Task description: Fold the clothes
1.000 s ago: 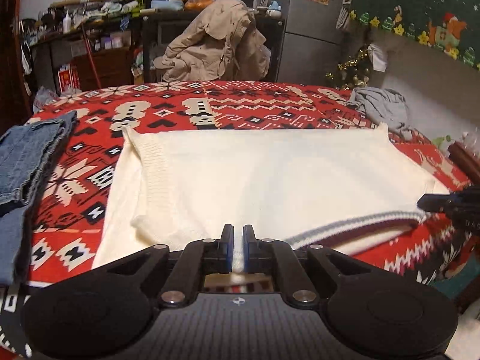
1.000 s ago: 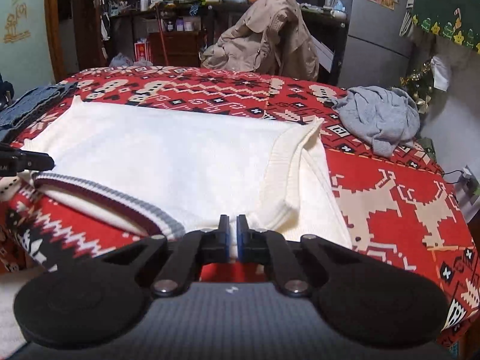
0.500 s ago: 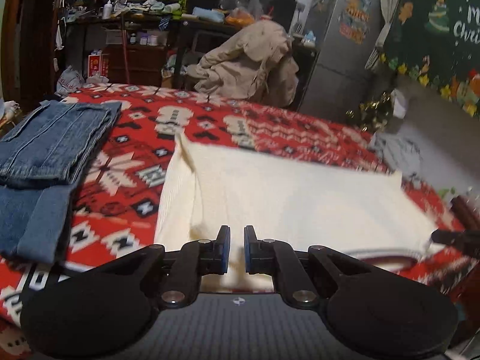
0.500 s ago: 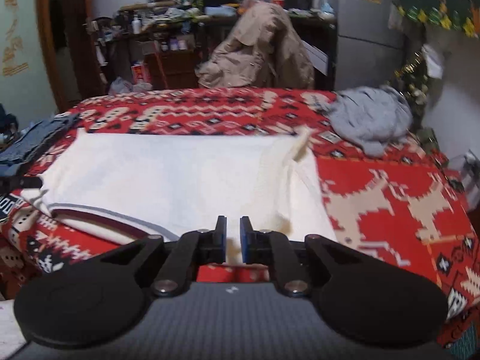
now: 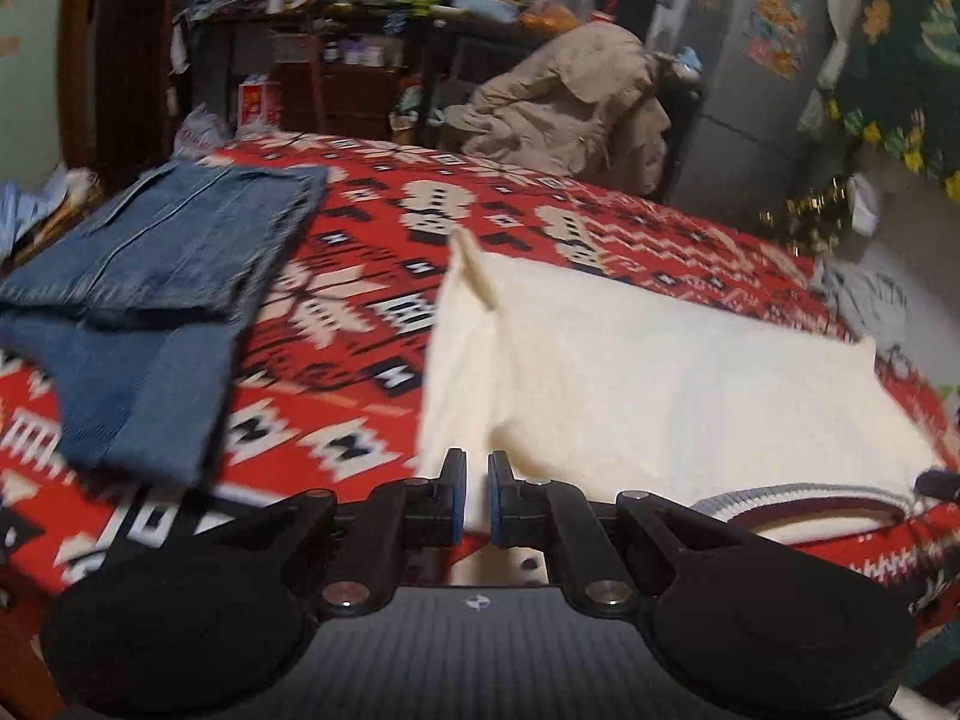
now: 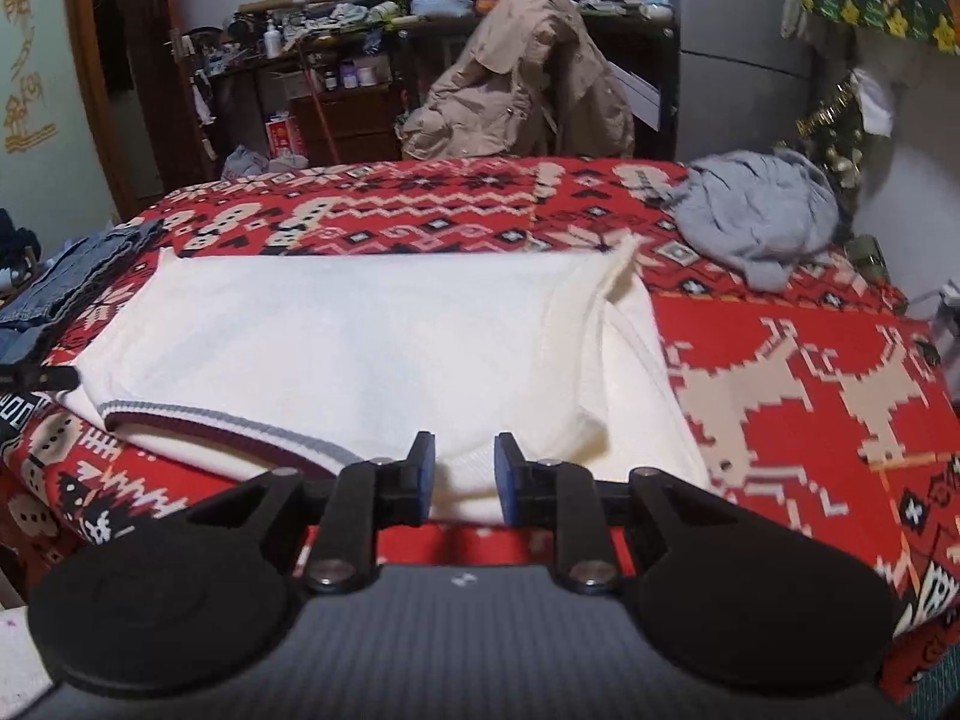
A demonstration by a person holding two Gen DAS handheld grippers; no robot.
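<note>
Left gripper (image 5: 471,495) apparently pinching cream sweater's (image 5: 660,372) near edge, though blurred. Right gripper (image 6: 459,477) opening, hem loose between.

Your cream knit sweater (image 6: 336,348) lay flat across the bed's red patterned cover, folded into a broad rectangle with a sleeve tucked over along each side. Its grey-and-maroon striped collar edge faced the near side. To its left you had folded blue jeans (image 5: 150,300) lying flat; a crumpled grey garment (image 6: 759,216) sat at the far right corner.
</note>
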